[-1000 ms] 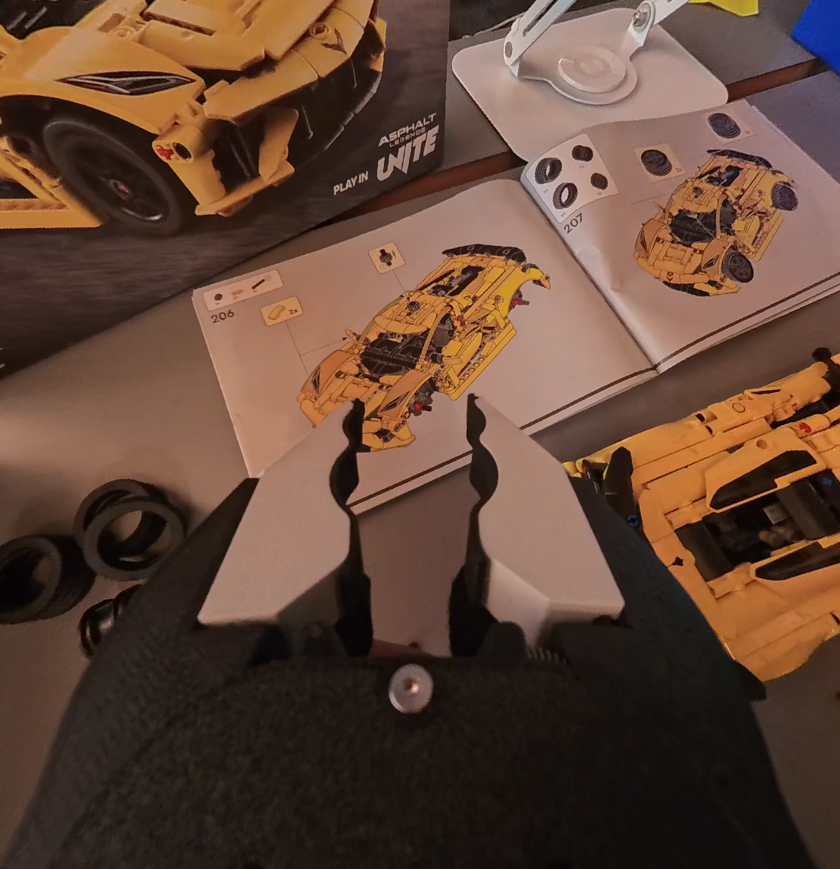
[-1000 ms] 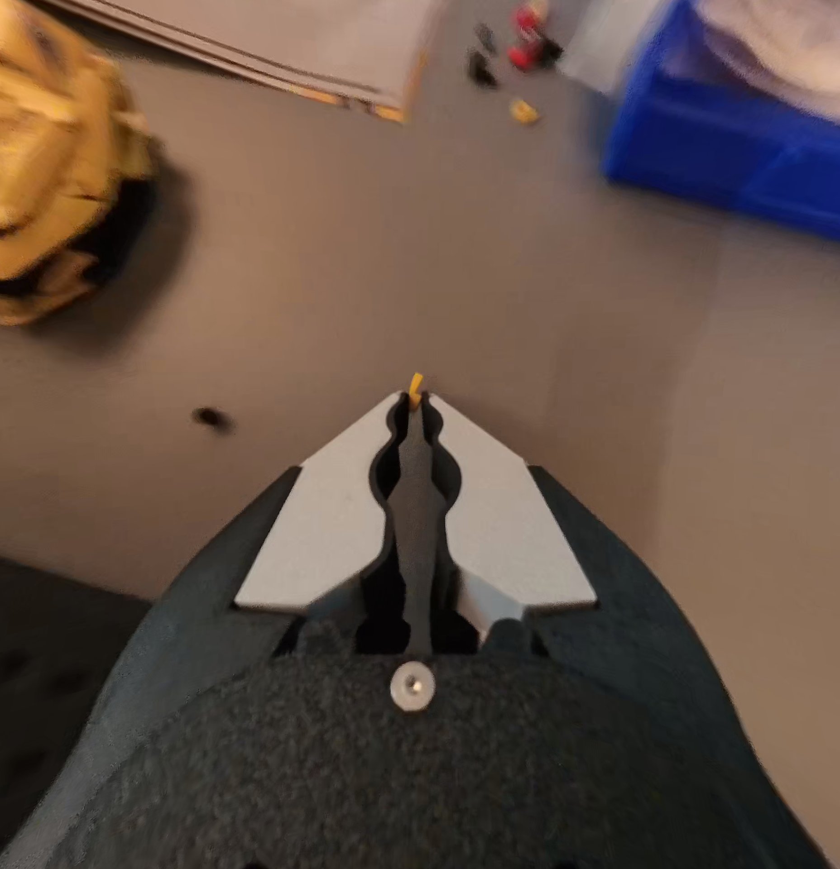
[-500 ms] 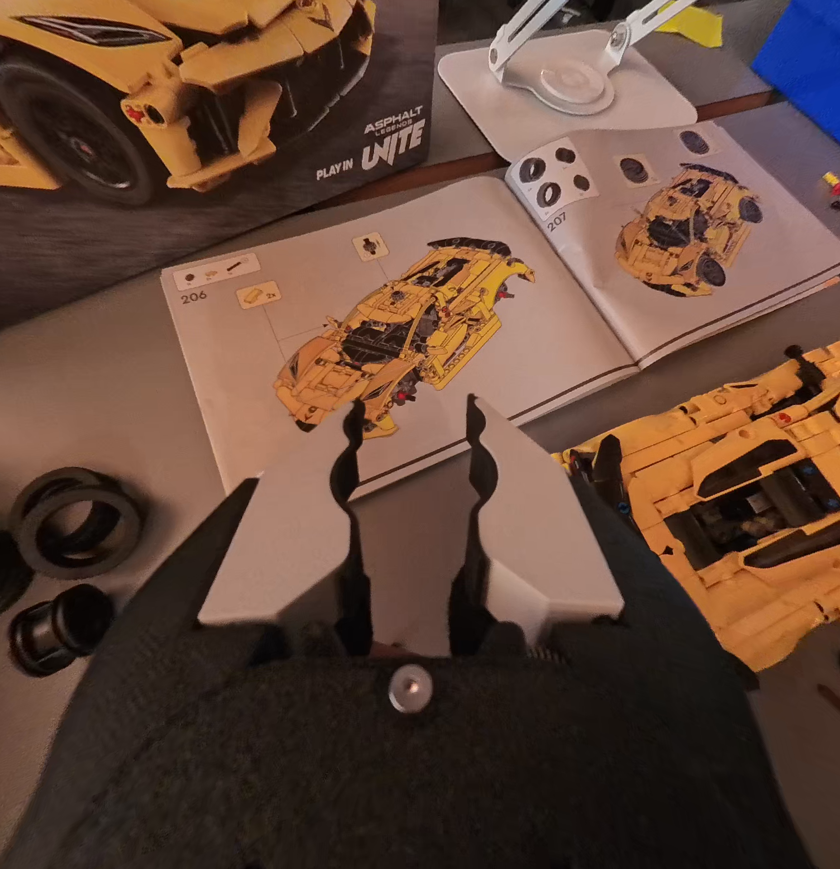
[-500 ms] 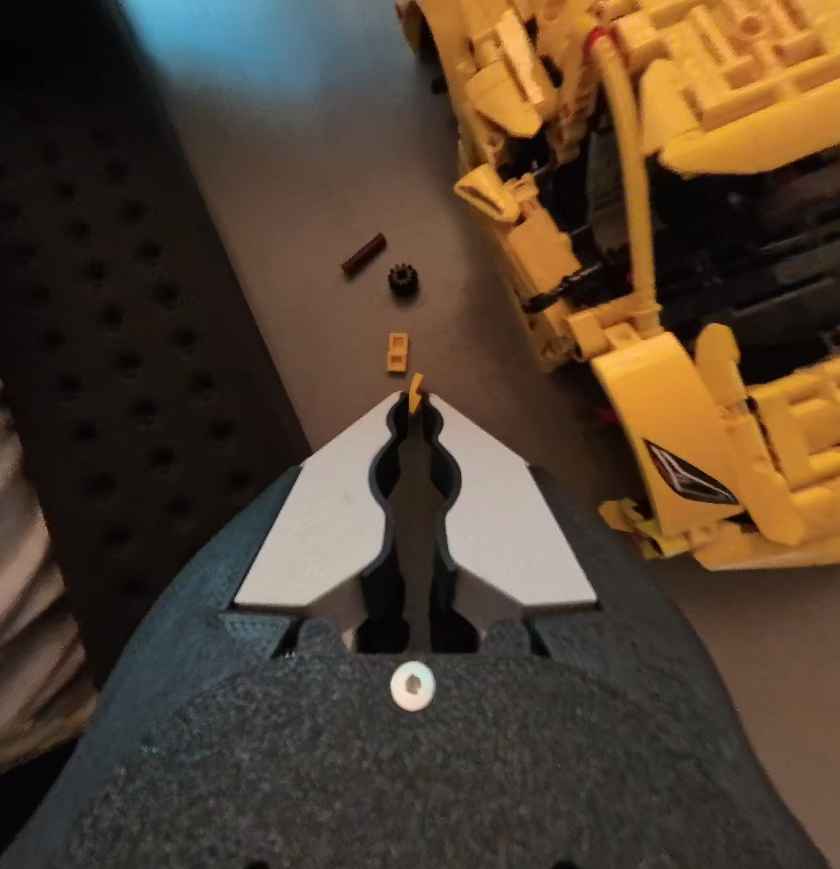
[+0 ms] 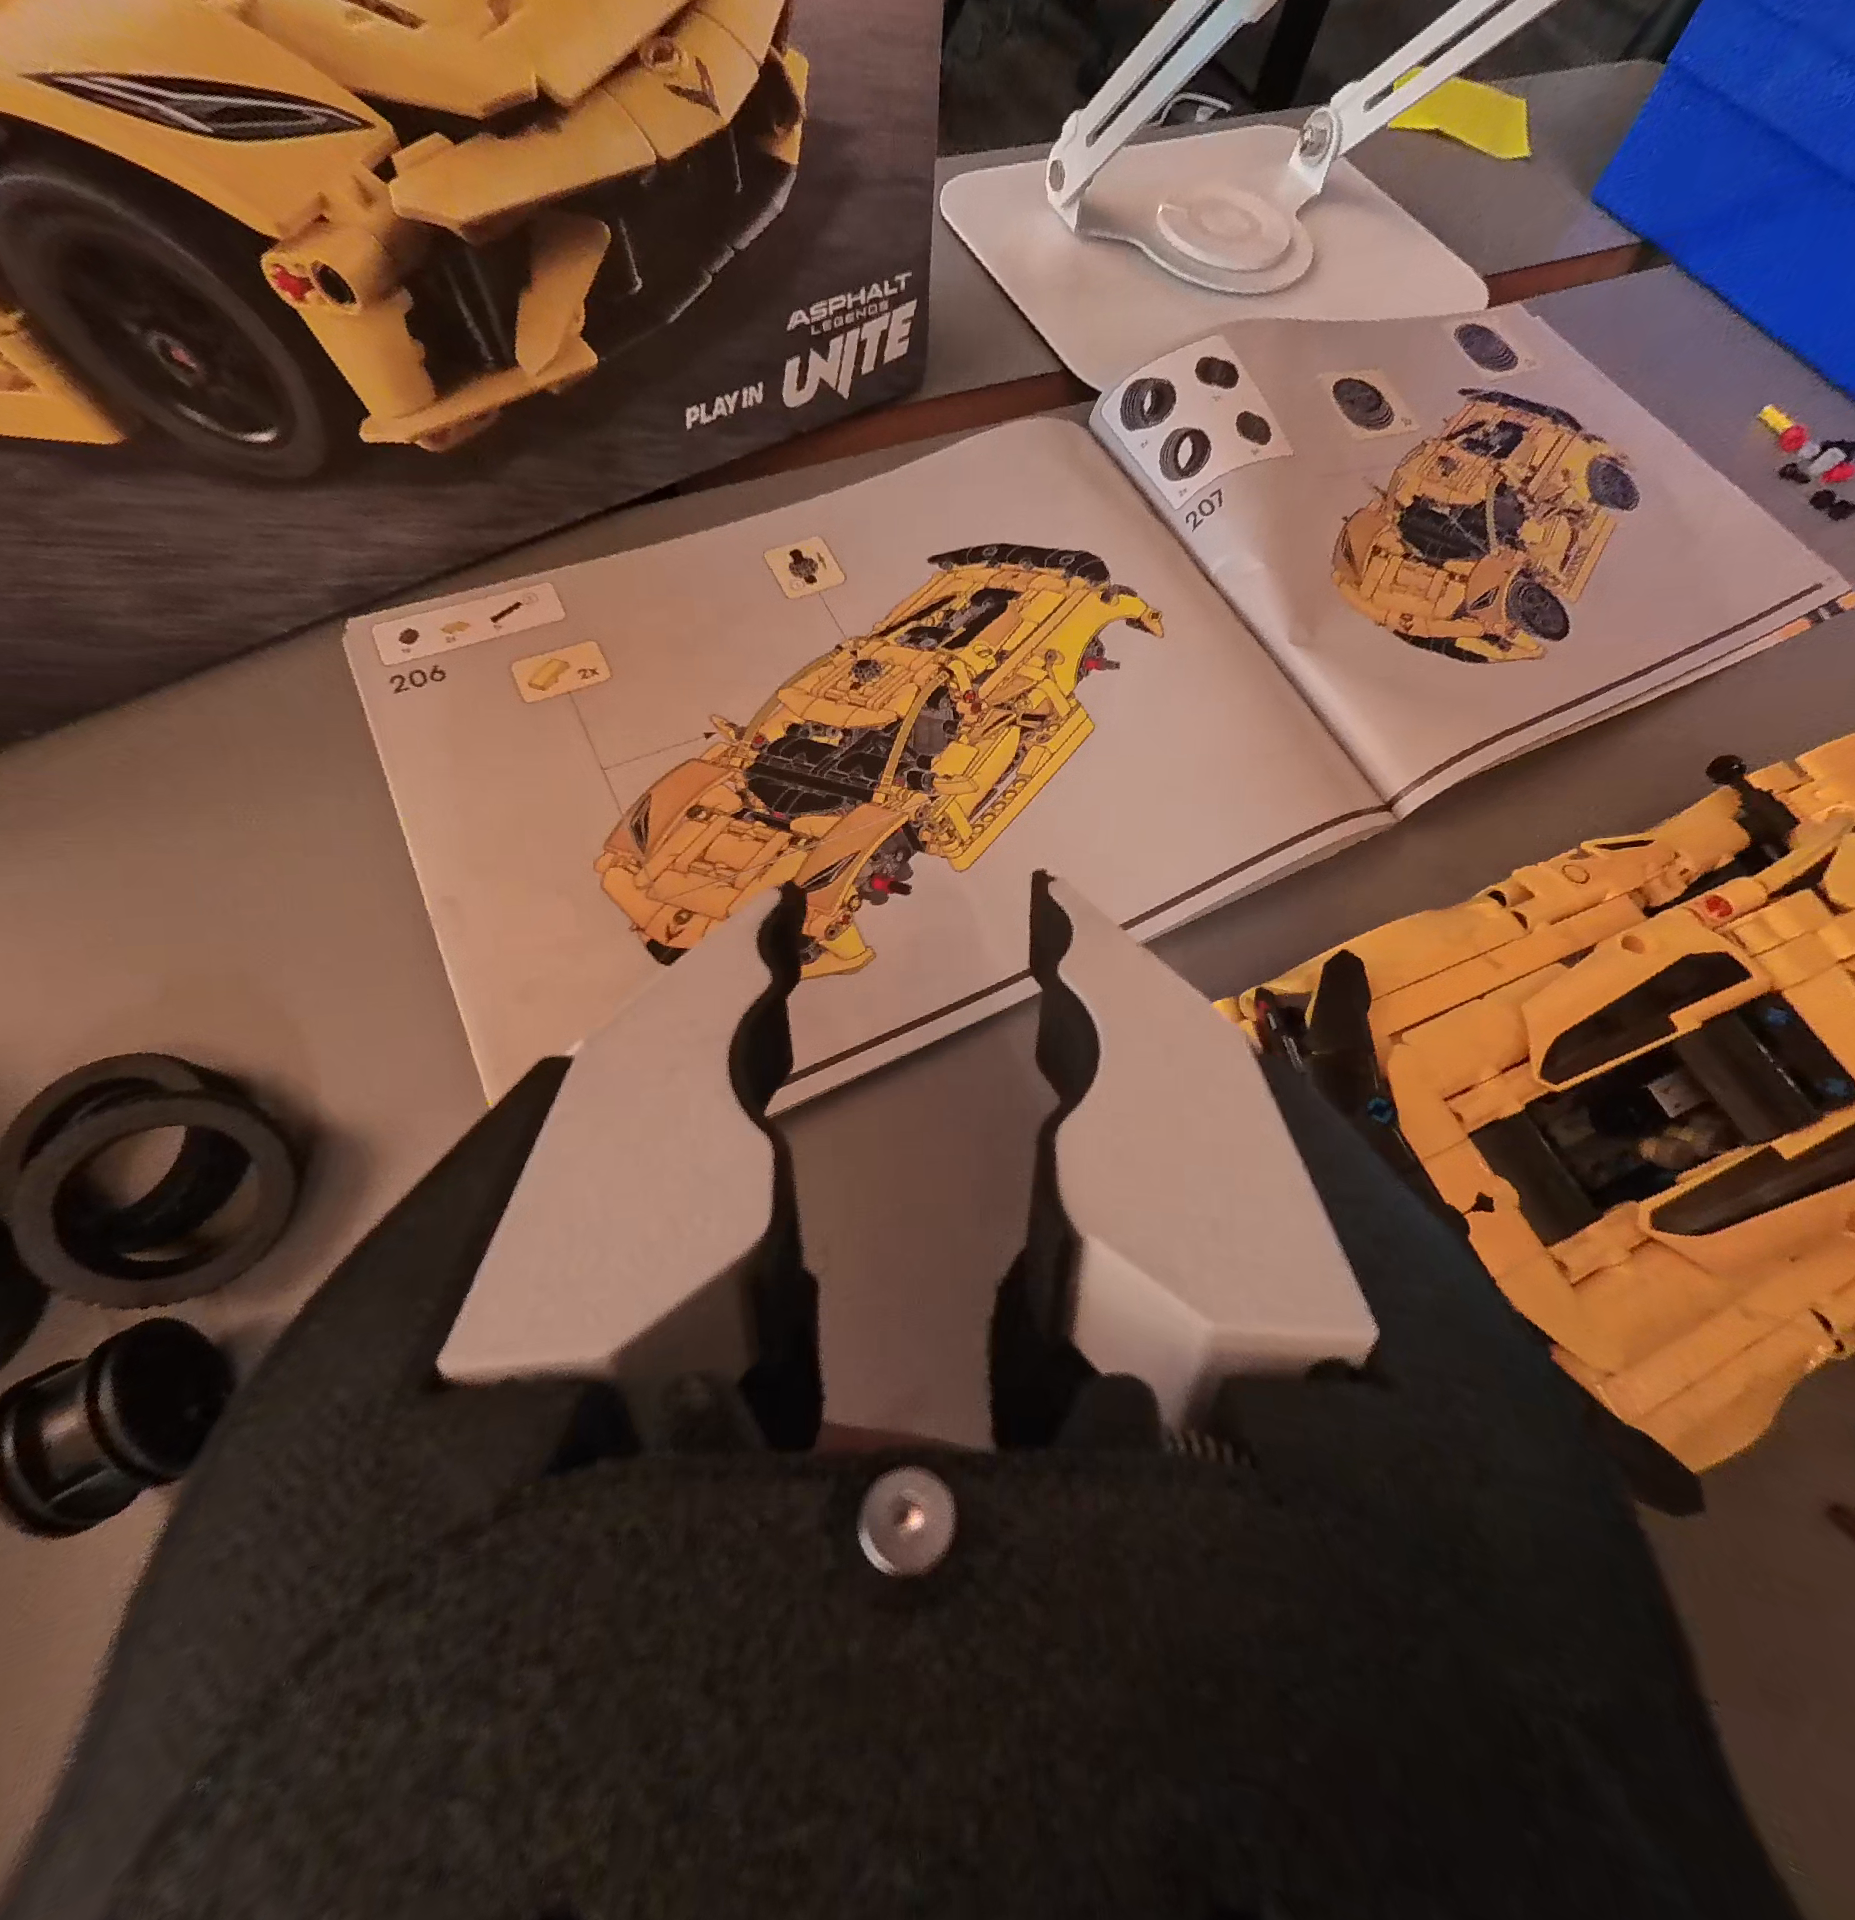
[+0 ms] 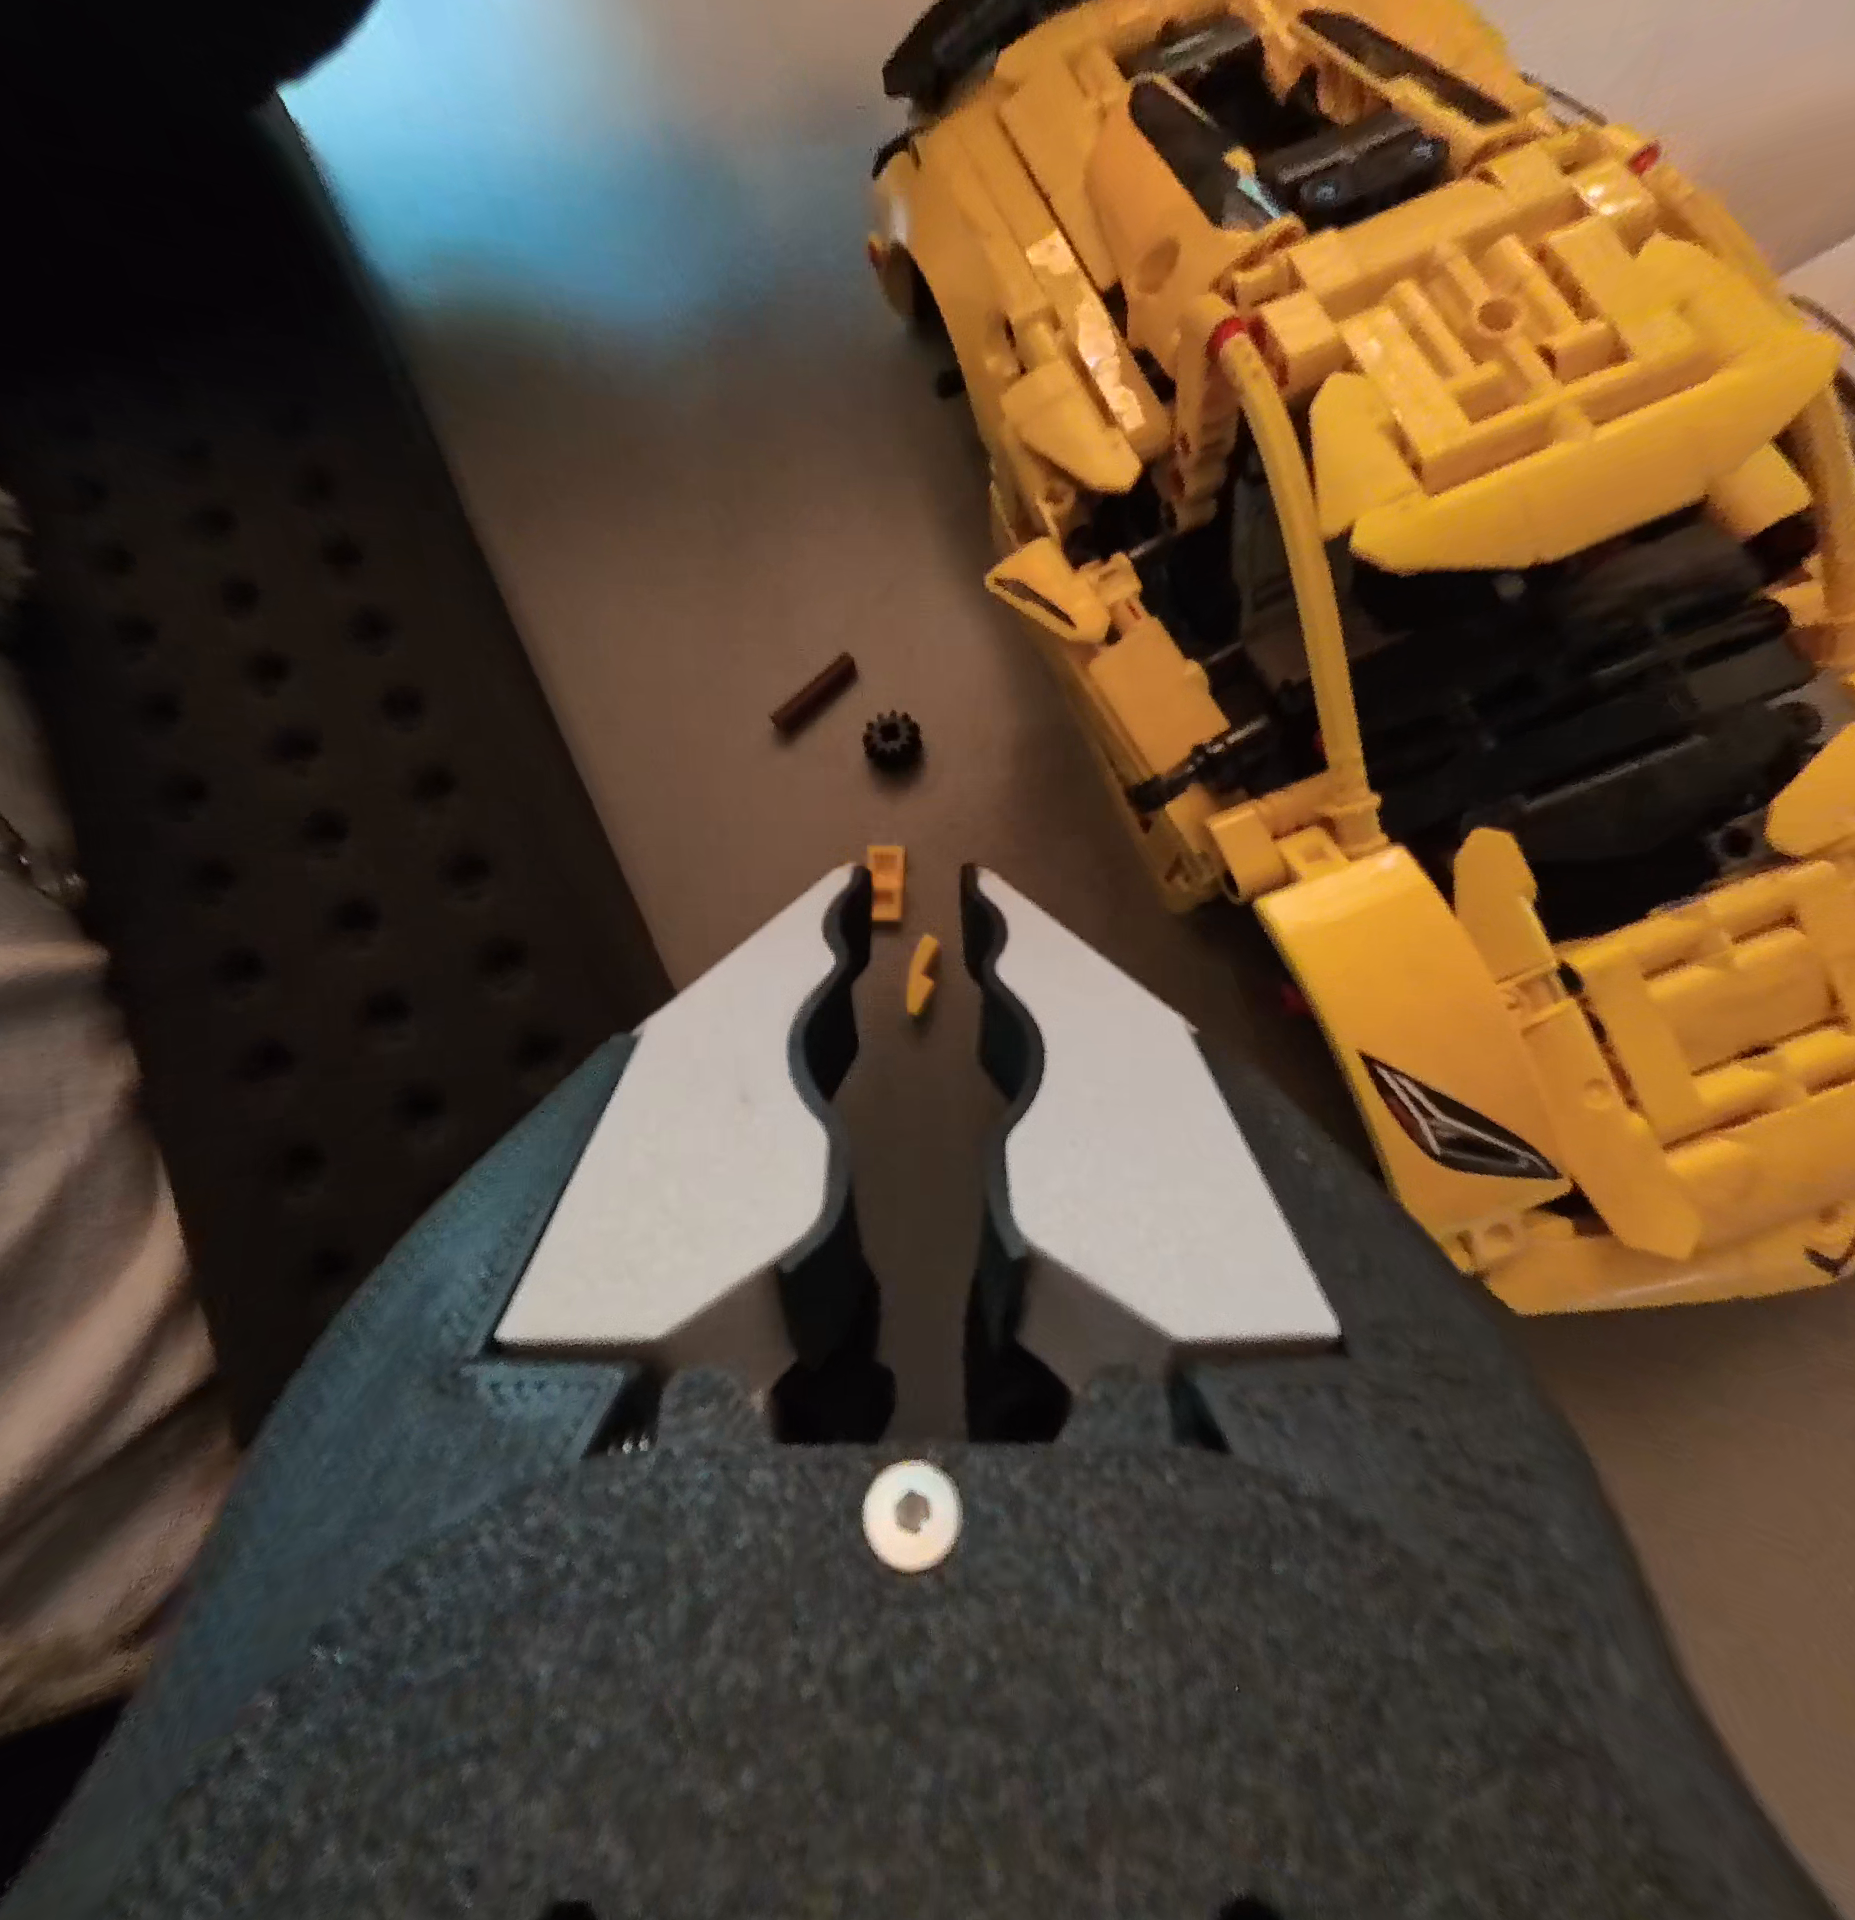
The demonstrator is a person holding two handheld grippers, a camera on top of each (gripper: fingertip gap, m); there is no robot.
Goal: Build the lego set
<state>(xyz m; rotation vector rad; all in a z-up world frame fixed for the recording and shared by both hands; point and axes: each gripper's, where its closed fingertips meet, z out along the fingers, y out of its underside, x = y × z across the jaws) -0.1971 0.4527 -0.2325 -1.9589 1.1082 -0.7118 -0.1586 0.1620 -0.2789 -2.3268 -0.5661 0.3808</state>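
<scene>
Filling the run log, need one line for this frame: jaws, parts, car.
left gripper: open, empty, over manual | right gripper: open, two small yellow pieces between jaws on table | car: wheel-less

car (image 6: 1422, 582) — yellow, black inside | tyres (image 5: 144, 1174) — black | bin (image 5: 1775, 177) — blue | table (image 5: 175, 894) — grey

Dim, warm indoor light (a cool bluish glow at the right view's top), wide-angle bending and soft edges.

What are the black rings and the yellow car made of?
The black rings look like soft matte rubber: dull, no shine, shaped like tyres. The yellow car looks like hard glossy plastic bricks: light glints off its smooth panels. That is only my guess from looks.
</scene>
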